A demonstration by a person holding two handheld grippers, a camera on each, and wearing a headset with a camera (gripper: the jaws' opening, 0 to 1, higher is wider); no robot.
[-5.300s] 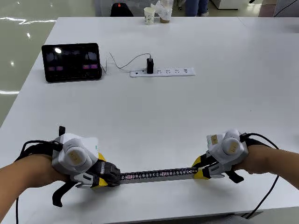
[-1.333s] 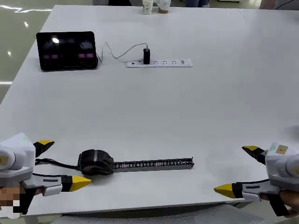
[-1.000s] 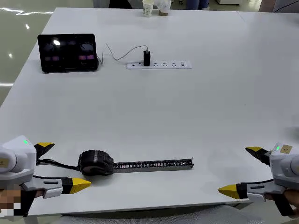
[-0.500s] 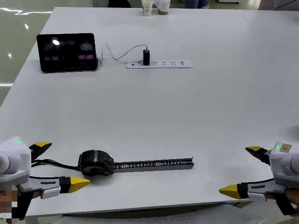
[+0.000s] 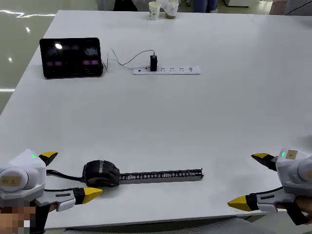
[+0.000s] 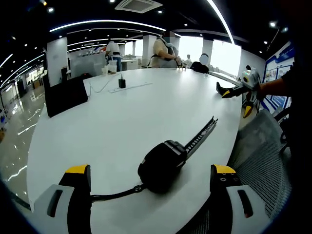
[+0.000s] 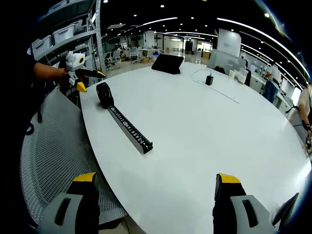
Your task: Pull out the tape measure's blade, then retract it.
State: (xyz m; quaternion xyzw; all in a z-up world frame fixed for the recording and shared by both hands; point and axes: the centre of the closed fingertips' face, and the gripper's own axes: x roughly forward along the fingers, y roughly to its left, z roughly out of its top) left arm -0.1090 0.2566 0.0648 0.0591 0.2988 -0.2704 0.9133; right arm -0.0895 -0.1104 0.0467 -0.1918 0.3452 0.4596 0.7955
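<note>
A black tape measure (image 5: 101, 173) lies on the white table near its front edge, with its blade (image 5: 163, 175) pulled out to the right and resting flat. From the left gripper view the case (image 6: 162, 164) sits just ahead of the jaws. My left gripper (image 5: 70, 175) is open at the case's left, with the case's strap running toward it. My right gripper (image 5: 249, 180) is open near the front right, well clear of the blade's tip (image 7: 145, 145). Neither gripper holds anything.
A black tablet (image 5: 71, 57) stands at the back left. A white power strip (image 5: 166, 70) with a plugged charger lies behind the middle. Paper cups (image 5: 154, 9) stand at the far edge. A mesh chair (image 7: 58, 151) sits below the table's front edge.
Since 5.3 s ago both grippers have let go of the tape measure and drawn apart; the blade stays pulled out. Over the last second only the camera has shifted slightly.
</note>
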